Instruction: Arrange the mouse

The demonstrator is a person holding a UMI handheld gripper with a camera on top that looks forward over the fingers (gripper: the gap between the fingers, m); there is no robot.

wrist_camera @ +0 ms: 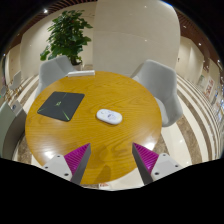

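The gripper (108, 160) hangs above the near edge of a round wooden table (70, 135), its two fingers spread wide with nothing between them — the pads (77, 157) face each other across bare tabletop. The mouse (110, 116), white and oval, lies flat near the middle of the table, beyond the fingers and just about on the line that runs out between them. A dark mouse pad (60, 103) lies to the mouse's left, well apart from it, turned at an angle to the table's near edge. Two pale chairs (160, 85) stand at the far side, with a potted plant (68, 35) behind.

The step in hand looks like the approach, before any grasp. To do it well, come forward and down with the fingers kept wide, so that the mouse passes between them without being nudged, and close only once both pads stand level with its sides — low on the body, since the top is rounded and will likely slip.

The mouse's long axis runs roughly across the view, left to right, slightly tilted. That puts its length across the gap between the fingers, so the gripper would probably need turning to take it across the narrow width. Which end is the front I cannot tell.
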